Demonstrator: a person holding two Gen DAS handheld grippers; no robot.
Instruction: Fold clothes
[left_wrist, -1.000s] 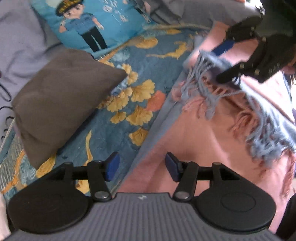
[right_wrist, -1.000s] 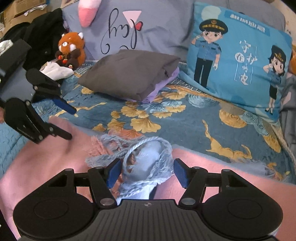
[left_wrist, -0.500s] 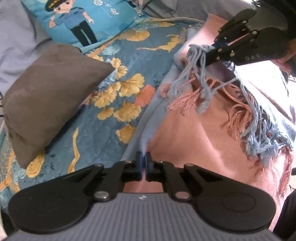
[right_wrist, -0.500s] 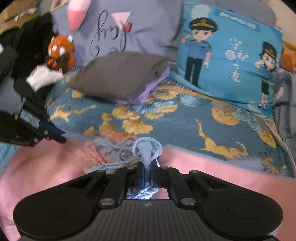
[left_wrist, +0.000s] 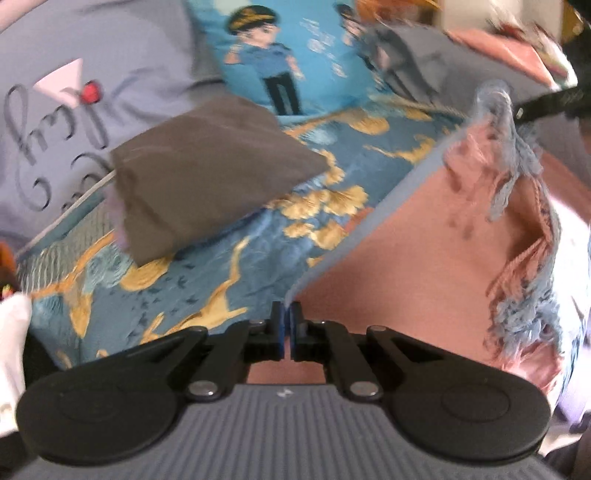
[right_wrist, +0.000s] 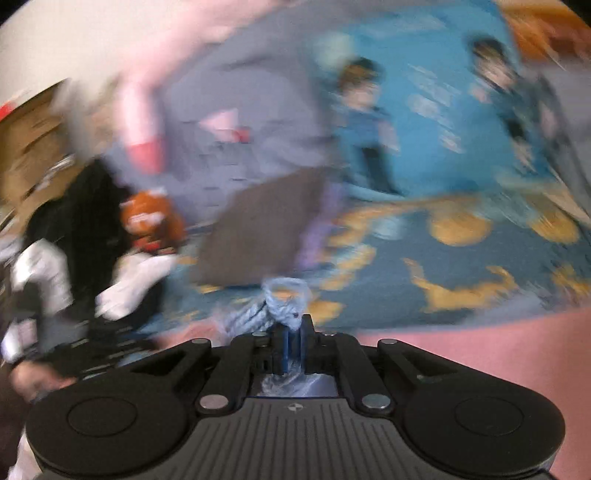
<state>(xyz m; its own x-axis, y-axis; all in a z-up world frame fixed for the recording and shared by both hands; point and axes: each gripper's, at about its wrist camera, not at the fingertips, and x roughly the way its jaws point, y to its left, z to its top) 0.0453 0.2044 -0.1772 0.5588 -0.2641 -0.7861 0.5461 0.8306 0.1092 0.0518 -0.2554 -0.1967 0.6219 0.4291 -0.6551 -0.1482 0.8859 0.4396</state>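
The pink scarf (left_wrist: 424, 236) lies on the bed (left_wrist: 229, 266), on the right side of the patterned cover, and one end of it is lifted. The left gripper (left_wrist: 287, 317) has its jaws closed on the scarf's long edge, where a thin grey-blue underside shows. The right gripper (right_wrist: 291, 332) has its jaws nearly closed on the blue fringe (right_wrist: 284, 299) at the corner; in the left view this corner hangs in the air with pink and blue tassels falling from it. The right view is much blurred, so finer detail there cannot be told.

The step in hand seems to be to carry this end over the rest of the scarf for a fold. To do it well, I think both hands should travel together at the same height, so that the edge between them stays straight and does not sag. The right grip holds mostly loose threads, which could slip or pull out; a slow move is safer. The end should come down flat, edge on edge, with the fringes lined up.

A folded grey cloth (left_wrist: 207, 173) lies near, beside the blue pillow (left_wrist: 288, 55); the scarf should stay apart from it.
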